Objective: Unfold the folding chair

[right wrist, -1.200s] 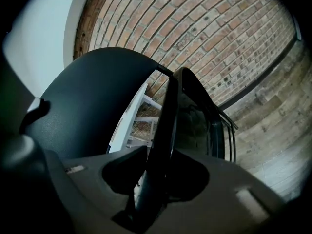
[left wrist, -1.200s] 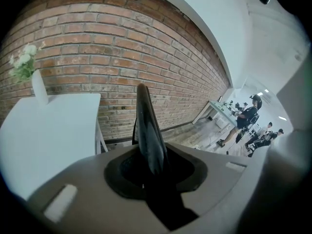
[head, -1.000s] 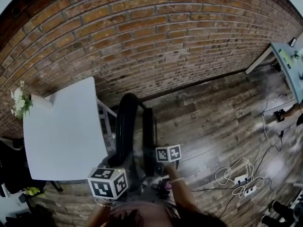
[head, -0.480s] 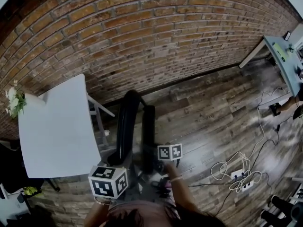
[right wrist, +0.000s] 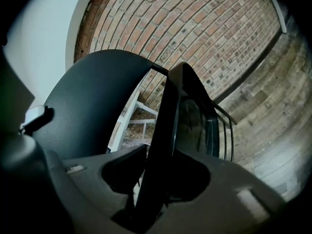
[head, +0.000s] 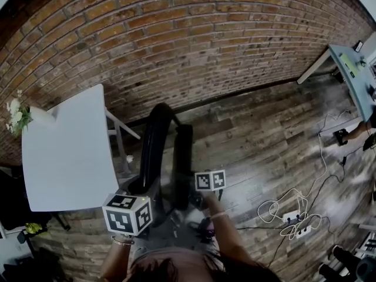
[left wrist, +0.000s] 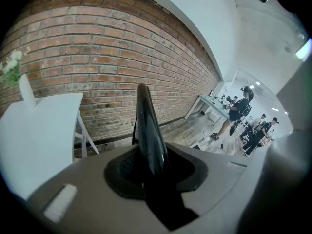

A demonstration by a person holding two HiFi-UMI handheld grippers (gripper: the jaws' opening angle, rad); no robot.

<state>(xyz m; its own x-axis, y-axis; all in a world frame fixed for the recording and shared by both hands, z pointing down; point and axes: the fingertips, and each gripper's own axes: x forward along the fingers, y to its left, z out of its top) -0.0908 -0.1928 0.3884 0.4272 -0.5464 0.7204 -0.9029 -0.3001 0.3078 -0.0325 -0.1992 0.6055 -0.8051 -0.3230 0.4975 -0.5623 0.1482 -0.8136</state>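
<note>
The black folding chair (head: 154, 148) stands on the wood floor in front of the brick wall, its two panels upright and close together. In the head view my left gripper (head: 138, 191) holds the left, curved panel (left wrist: 148, 130) by its near edge, and the jaws are shut on it. My right gripper (head: 197, 197) is shut on the thin right panel (right wrist: 168, 121), whose metal frame (right wrist: 222, 126) shows beyond it. In the right gripper view the curved panel (right wrist: 92, 101) fills the left side. The pads themselves are hidden by the gripper bodies.
A white table (head: 64, 151) stands just left of the chair, with a vase of flowers (head: 16, 115) at its far corner. Cables and a power strip (head: 294, 216) lie on the floor to the right. A grey-blue desk (head: 355, 69) is far right. People (left wrist: 239, 111) stand in the distance.
Both grippers have shifted a little across the floor with the chair still held. The two panels stay close together.
</note>
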